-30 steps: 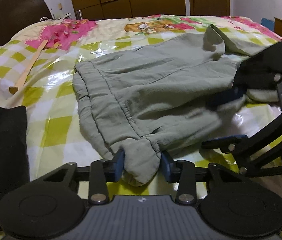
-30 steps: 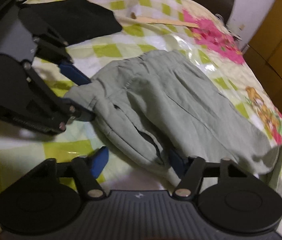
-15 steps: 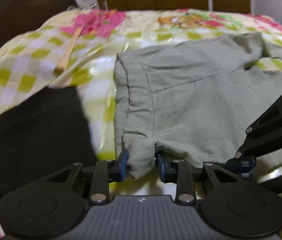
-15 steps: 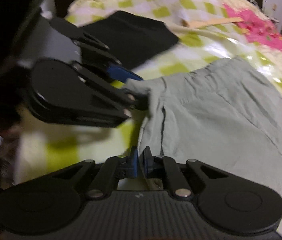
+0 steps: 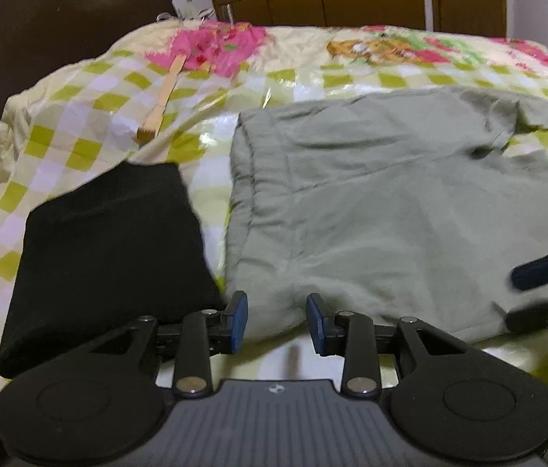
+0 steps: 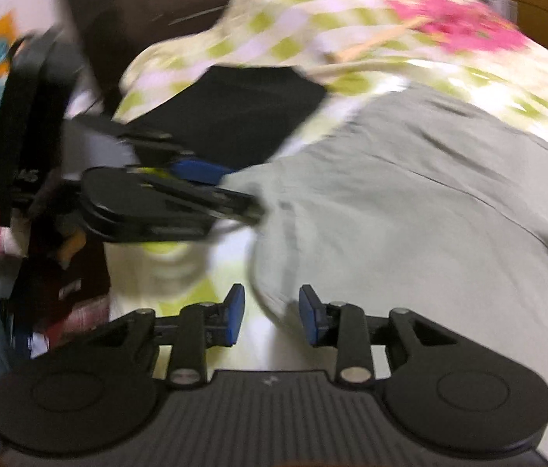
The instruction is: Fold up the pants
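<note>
Left wrist: rumpled grey-green pants, glossy checked bedspread.

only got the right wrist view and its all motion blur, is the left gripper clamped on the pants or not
Observer: No. From its own camera, the left gripper is open, and the near edge of the grey-green pants lies loose between its fingers.
Operator: is the far end of the pants flat
Observer: No, the far right corner is bunched and folded over on itself.
Operator: whats that pale streak past the black thing
Observer: A flat wooden stick on the checked bedsheet. It lies beyond the black folded garment and clear of the pants.
</note>
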Motion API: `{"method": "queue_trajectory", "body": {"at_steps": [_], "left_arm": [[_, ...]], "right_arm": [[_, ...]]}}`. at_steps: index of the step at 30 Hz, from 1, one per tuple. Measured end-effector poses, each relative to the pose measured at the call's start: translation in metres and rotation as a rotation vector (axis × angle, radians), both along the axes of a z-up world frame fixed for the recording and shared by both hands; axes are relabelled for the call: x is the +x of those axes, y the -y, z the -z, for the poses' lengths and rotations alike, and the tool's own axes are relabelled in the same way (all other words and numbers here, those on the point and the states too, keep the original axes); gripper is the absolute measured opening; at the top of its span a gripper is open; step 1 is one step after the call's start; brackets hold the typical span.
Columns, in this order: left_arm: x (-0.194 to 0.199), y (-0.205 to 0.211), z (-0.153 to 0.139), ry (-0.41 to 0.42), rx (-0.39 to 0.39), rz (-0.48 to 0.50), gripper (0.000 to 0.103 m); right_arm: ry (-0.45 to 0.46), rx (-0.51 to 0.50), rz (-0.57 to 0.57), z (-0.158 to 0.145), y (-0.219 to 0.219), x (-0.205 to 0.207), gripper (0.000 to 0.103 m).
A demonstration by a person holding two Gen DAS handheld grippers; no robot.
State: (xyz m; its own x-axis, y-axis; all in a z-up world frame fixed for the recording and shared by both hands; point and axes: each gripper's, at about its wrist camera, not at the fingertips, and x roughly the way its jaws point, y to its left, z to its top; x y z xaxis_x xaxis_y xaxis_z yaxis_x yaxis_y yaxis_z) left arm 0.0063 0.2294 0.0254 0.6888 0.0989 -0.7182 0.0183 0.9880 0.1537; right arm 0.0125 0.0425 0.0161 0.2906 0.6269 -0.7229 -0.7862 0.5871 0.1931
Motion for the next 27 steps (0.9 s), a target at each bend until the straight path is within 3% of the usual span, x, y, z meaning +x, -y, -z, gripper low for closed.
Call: {"method": "queue_trajectory", "body": {"at_steps": [3, 7, 14, 20, 24, 27], "left_arm": [[-0.002, 0.023, -0.012, 0.030, -0.009, 0.062, 0.046], [0.000, 0.072, -0.024, 0.055, -0.080, 0.188, 0.047], [0.016, 0.206, -0.019, 0.054, -0.175, 0.461, 0.047], [0.020, 0.307, -0.013, 0.001, -0.196, 0.604, 0.048], [0.021, 0.349, -0.008, -0.042, -0.185, 0.663, 0.050], [0.025, 0.369, -0.004, -0.071, -0.174, 0.672, 0.050]], "right_arm": [[-0.038, 0.025, 0.169, -0.009, 0.053, 0.004, 0.035], [-0.022, 0.005, 0.402, -0.023, 0.130, -0.003, 0.039], [-0.009, -0.011, 0.873, -0.037, 0.289, -0.033, 0.043], [-0.052, 0.027, 1.216, -0.028, 0.415, -0.056, 0.048], [-0.150, 0.135, 1.351, -0.009, 0.471, -0.055, 0.051], [-0.207, 0.221, 1.388, 0.005, 0.484, -0.049, 0.053]]}}
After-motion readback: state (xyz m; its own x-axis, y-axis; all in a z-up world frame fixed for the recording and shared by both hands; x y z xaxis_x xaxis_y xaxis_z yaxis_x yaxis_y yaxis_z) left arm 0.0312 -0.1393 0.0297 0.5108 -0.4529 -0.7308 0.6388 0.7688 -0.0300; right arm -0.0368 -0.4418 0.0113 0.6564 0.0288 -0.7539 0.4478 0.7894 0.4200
